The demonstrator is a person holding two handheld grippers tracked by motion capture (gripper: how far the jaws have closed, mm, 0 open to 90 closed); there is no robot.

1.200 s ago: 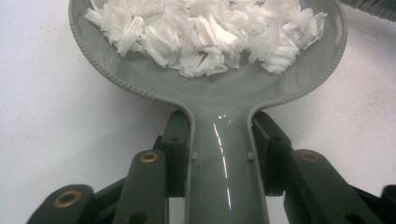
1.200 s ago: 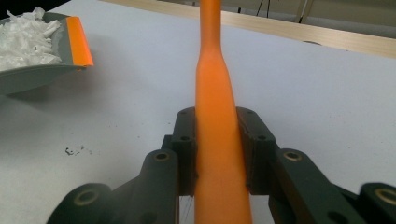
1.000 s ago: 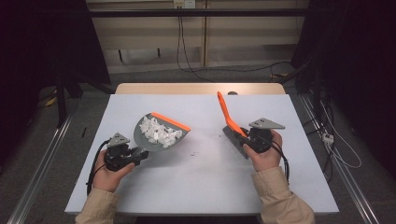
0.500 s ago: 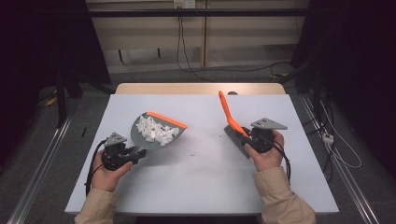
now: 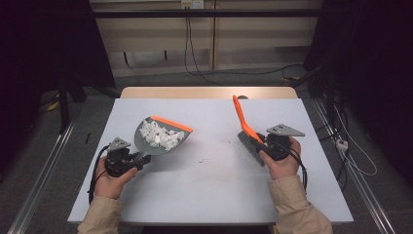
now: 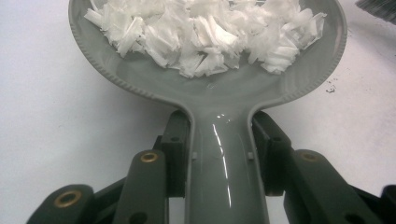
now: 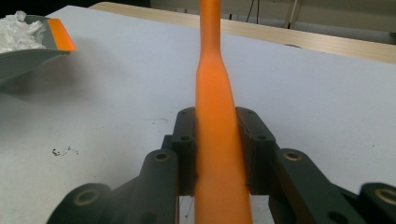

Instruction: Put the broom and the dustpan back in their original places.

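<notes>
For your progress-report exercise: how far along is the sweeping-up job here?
Done: the white scraps lie heaped in the grey dustpan. In hand: the left gripper clamps its handle, the right gripper the orange brush. Left: dark specks on the table; emptying the pan.

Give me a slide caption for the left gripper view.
Left gripper fingers clamp the grey dustpan handle; white paper shreds fill the pan.

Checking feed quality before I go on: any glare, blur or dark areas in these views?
Left gripper view: glare streak on the dustpan handle. Right gripper view: the orange brush handle is soft, too close to focus. High view: table evenly lit, surroundings dark.
</notes>
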